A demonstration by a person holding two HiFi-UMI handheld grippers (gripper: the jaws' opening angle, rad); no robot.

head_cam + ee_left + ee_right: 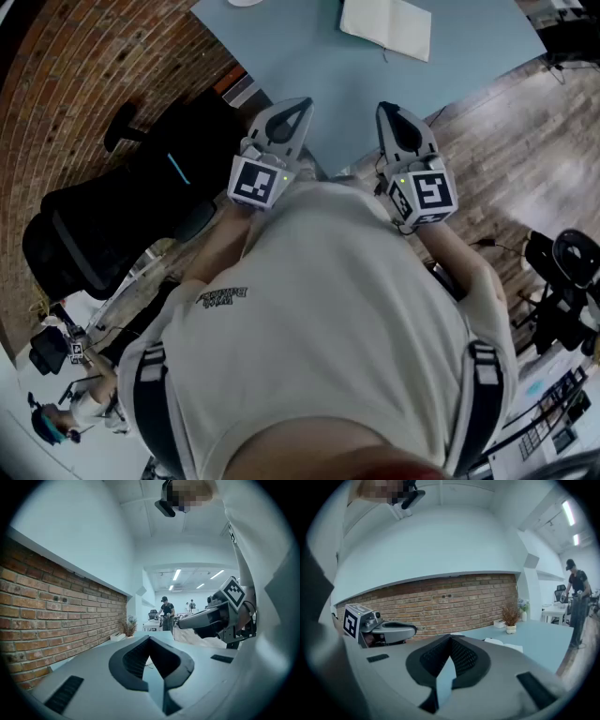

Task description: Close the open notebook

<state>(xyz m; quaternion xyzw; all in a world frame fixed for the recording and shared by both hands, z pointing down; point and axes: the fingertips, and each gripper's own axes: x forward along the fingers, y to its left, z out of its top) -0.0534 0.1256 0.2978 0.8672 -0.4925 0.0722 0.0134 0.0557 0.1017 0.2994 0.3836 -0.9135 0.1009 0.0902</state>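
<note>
The open notebook (386, 26) lies with its white pages up at the far side of the pale blue table (309, 56); in the right gripper view the notebook (506, 644) shows as a low white shape beyond the jaws. My left gripper (300, 103) and right gripper (386, 109) are held side by side close to my chest, over the table's near edge and well short of the notebook. Both are shut with nothing between the jaws. Each gripper view shows the other one: the right gripper (206, 620) and the left gripper (389, 631).
A black office chair (103, 234) stands at the left by the brick wall (84, 84). A small potted plant (511, 619) sits on the table's far end. Wooden floor (506, 141) and black stands (562, 281) lie to the right. A person (166, 613) stands far off.
</note>
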